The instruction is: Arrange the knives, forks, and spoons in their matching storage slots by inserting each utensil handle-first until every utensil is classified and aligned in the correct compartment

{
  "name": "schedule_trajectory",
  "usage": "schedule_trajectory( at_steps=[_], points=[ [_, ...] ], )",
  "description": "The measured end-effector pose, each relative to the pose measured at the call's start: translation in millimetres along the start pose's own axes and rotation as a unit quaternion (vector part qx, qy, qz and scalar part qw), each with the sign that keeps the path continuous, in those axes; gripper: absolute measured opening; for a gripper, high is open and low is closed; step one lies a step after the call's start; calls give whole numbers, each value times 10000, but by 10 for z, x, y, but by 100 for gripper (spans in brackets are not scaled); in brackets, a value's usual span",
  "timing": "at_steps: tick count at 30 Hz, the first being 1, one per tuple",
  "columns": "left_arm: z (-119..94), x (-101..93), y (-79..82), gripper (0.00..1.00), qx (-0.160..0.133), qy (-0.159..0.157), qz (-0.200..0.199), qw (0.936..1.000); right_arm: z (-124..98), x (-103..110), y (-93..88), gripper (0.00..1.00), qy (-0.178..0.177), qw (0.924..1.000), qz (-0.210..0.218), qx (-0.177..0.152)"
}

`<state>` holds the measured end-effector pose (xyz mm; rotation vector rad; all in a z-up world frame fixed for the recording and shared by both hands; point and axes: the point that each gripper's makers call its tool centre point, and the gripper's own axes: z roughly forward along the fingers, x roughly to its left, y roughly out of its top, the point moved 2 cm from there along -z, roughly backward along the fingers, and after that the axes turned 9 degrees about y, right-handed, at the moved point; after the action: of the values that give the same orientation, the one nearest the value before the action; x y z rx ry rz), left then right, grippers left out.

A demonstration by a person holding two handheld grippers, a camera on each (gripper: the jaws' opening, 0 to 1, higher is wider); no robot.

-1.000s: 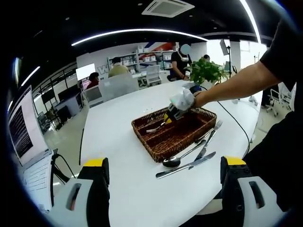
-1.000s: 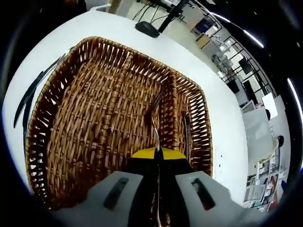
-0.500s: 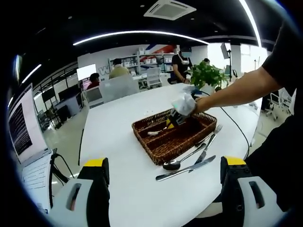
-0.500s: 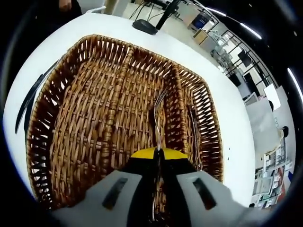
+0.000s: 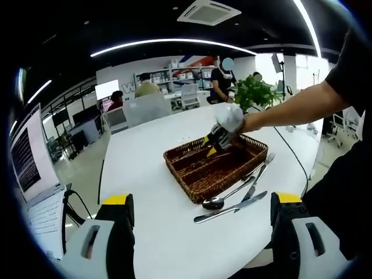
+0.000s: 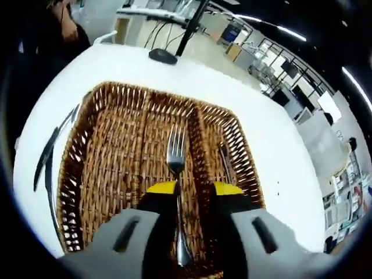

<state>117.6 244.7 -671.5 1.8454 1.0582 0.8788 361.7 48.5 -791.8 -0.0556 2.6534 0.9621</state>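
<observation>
Hovering above the wicker basket, the right gripper has its yellow-tipped fingers spread apart, with a fork lying free between them in the middle compartment, tines pointing away from the camera. Another utensil lies in the narrower compartment to its right. In the left gripper view the basket sits on the white table, and beside its near edge lie a spoon, a knife and a second fork. The left gripper hangs over the near part of the table, its fingers wide open and holding nothing.
</observation>
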Motion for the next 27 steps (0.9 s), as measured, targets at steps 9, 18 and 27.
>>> schedule_trajectory(
  at_steps=[9, 18, 27],
  points=[
    [75, 4, 104, 99, -224, -65, -156, 9996, -487, -16, 203, 80, -68, 9932, 947, -680],
    [177, 20, 242, 99, -488, -78, -233, 9985, -1000, 82, 73, 100, -660, 9791, 1674, -949],
    [292, -13, 271, 99, -582, -188, -204, 9979, -1511, 385, 44, 100, -1051, 9651, 1987, -1344]
  ],
)
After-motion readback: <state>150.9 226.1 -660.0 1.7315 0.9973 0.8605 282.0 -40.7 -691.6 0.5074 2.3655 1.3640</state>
